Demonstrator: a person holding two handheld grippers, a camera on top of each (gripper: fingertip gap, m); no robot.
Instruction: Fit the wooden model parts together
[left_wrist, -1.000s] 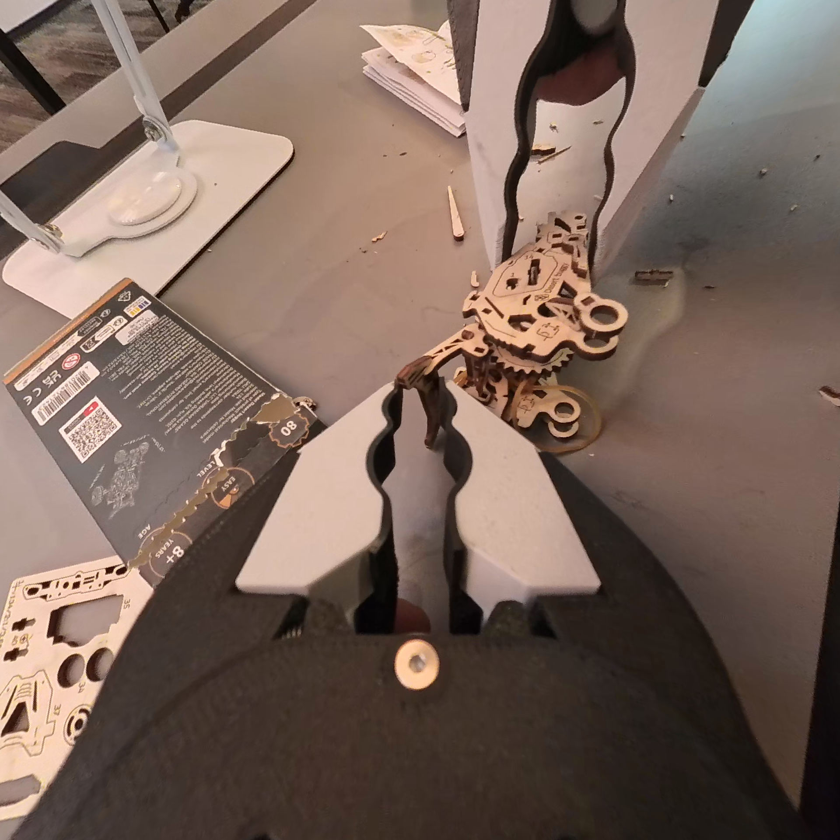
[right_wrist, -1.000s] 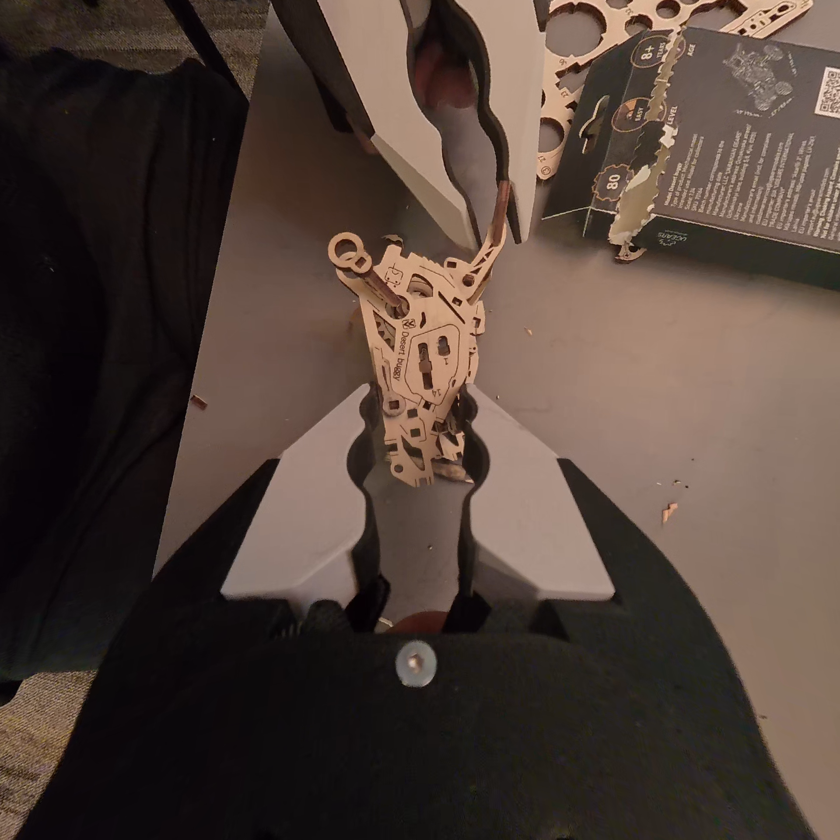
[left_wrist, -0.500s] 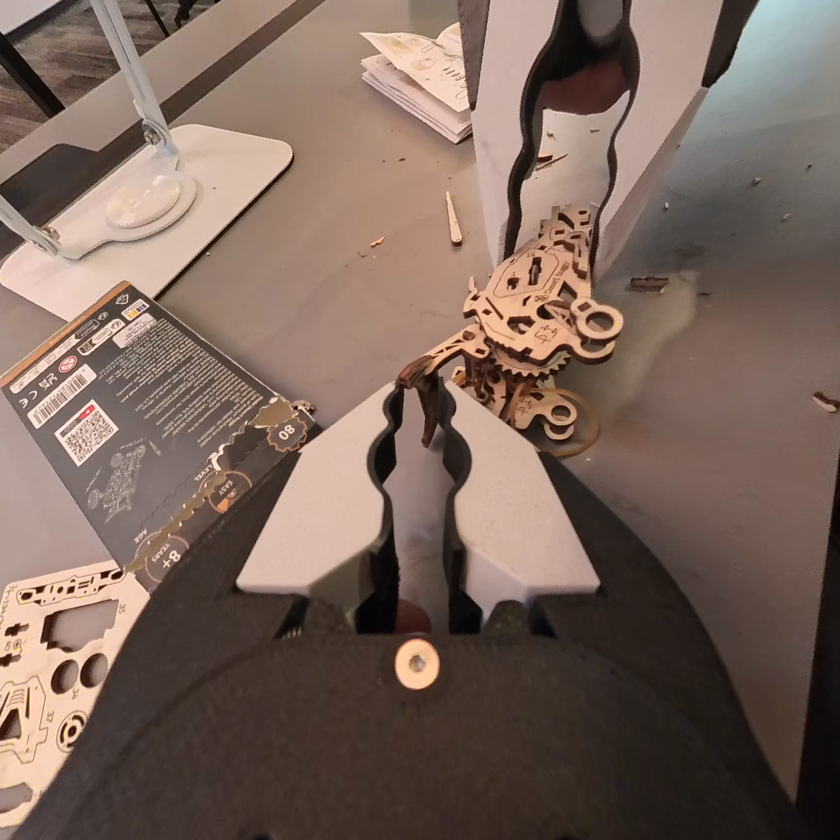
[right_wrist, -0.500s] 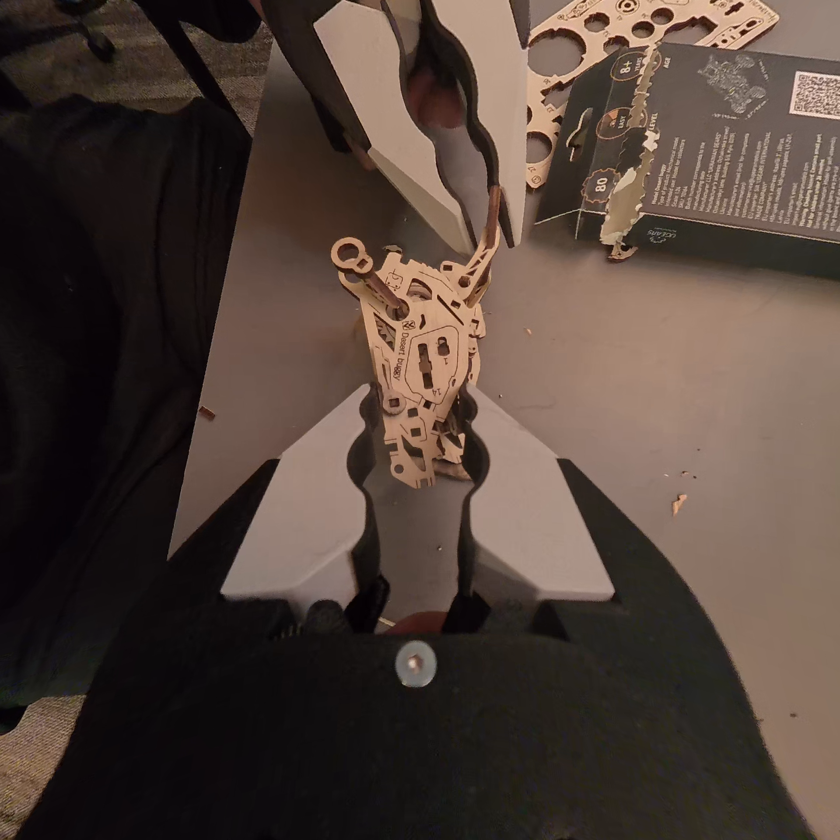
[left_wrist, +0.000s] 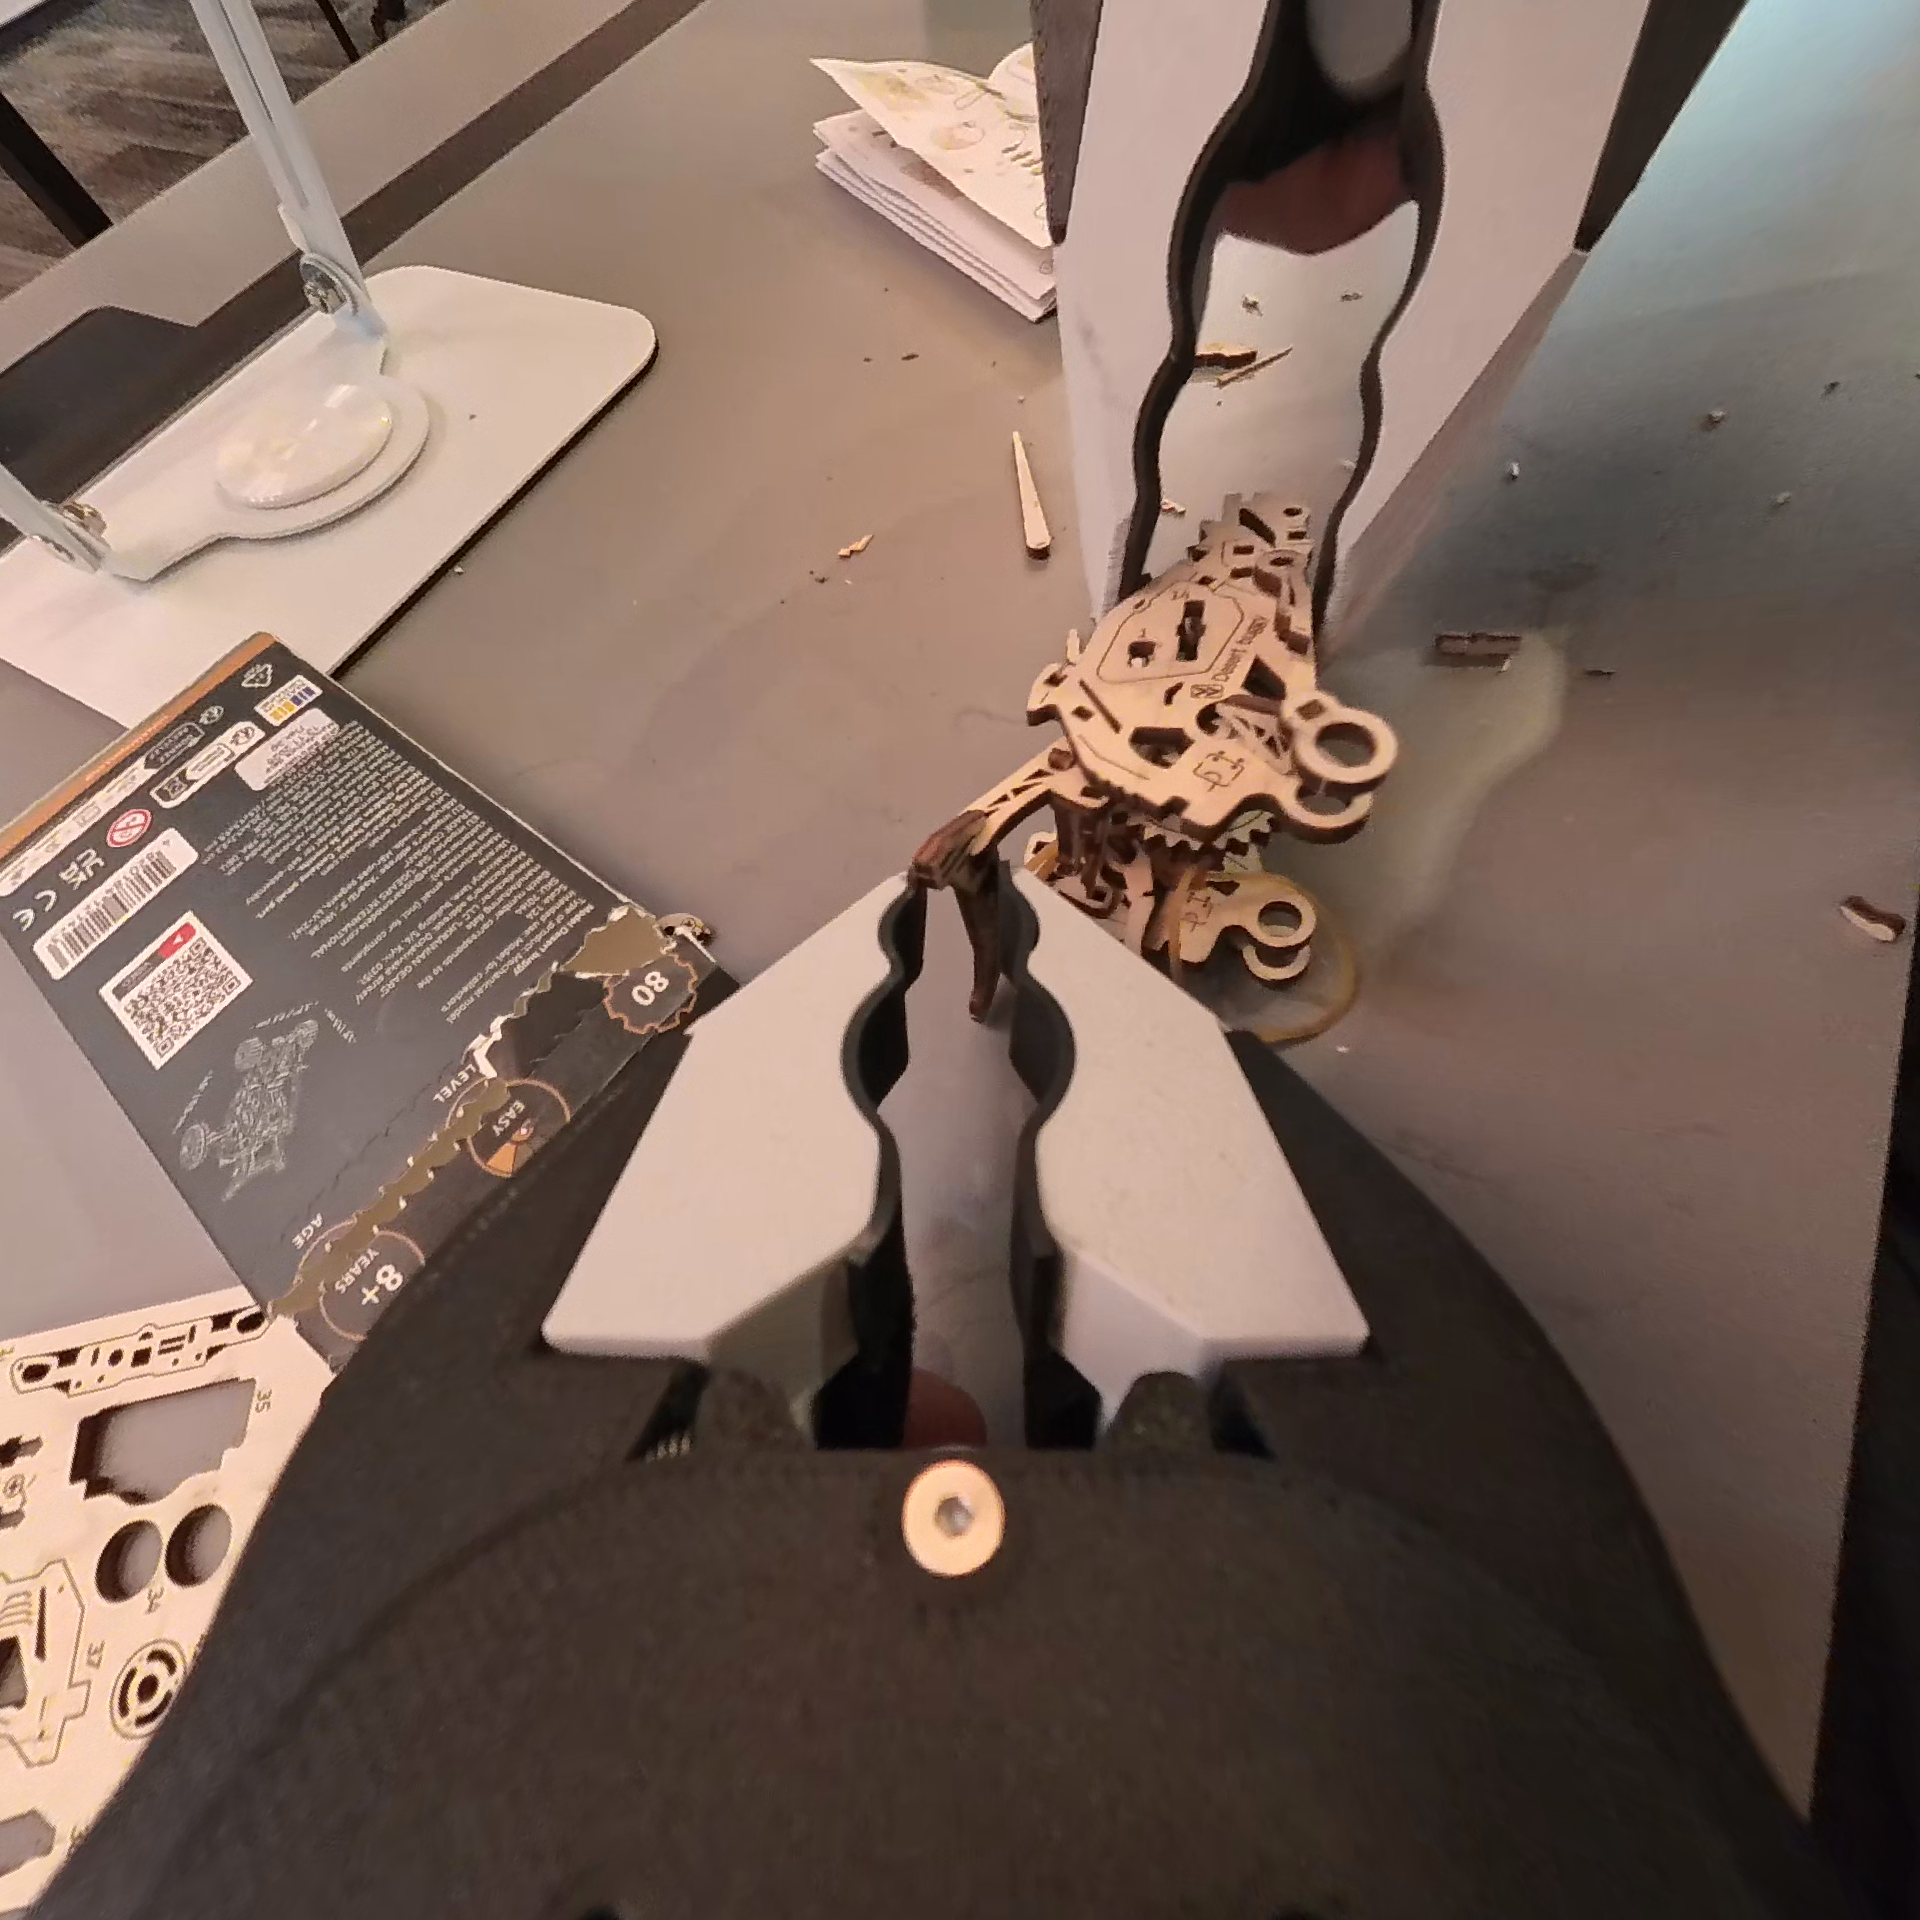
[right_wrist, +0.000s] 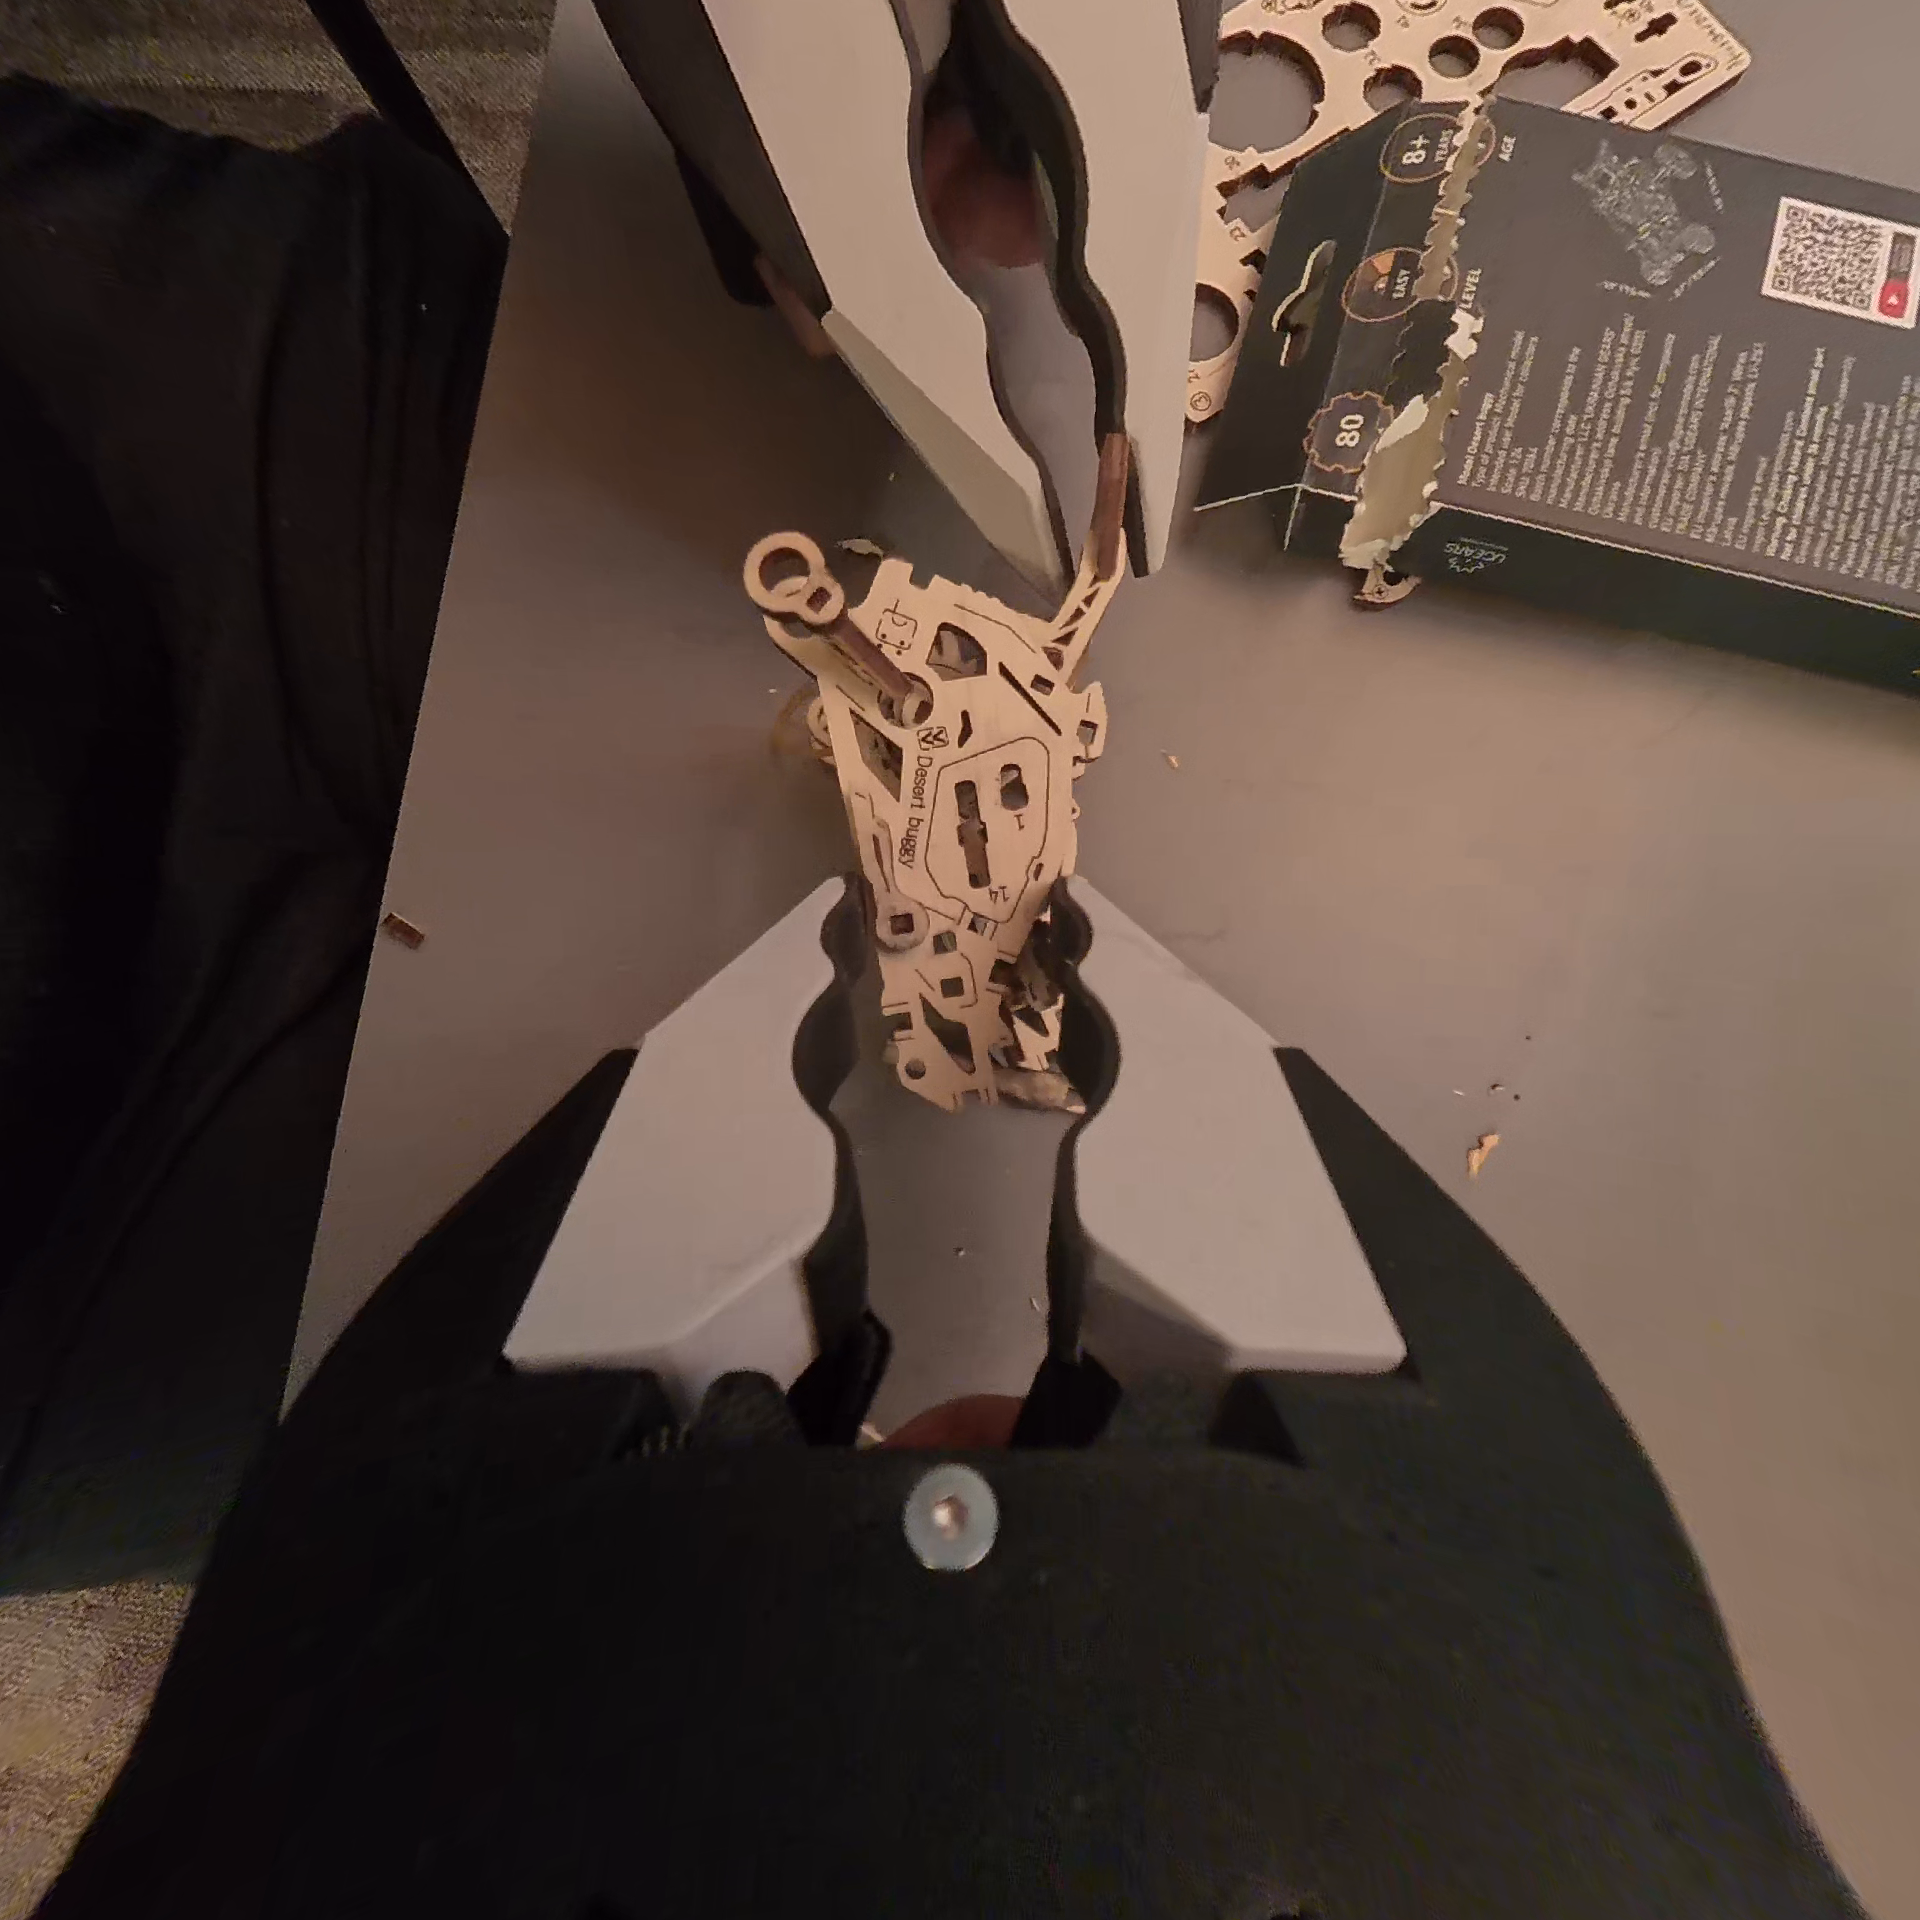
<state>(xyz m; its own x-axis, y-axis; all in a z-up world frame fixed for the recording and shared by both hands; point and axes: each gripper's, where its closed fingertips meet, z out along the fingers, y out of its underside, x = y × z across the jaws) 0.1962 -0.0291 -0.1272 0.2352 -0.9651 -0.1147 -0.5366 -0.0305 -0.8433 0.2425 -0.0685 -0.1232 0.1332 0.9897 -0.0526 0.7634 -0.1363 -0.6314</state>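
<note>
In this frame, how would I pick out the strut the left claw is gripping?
Start at the torn dark box on the grey table; right of it stands the wooden model. A latticed strut slants off it into the left claw, its gripped end scorched dark brown.

The wooden model (right_wrist: 971, 821) has its near end hidden between the right gripper (right_wrist: 956, 935) jaws, and its underside cannot be seen. The punched wooden sheet (left_wrist: 94, 1507) is cut off by the left edge. The booklets (left_wrist: 935, 177) at the far side lie partly behind the other gripper. The black box (right_wrist: 1621, 395) runs past the right edge.
</note>
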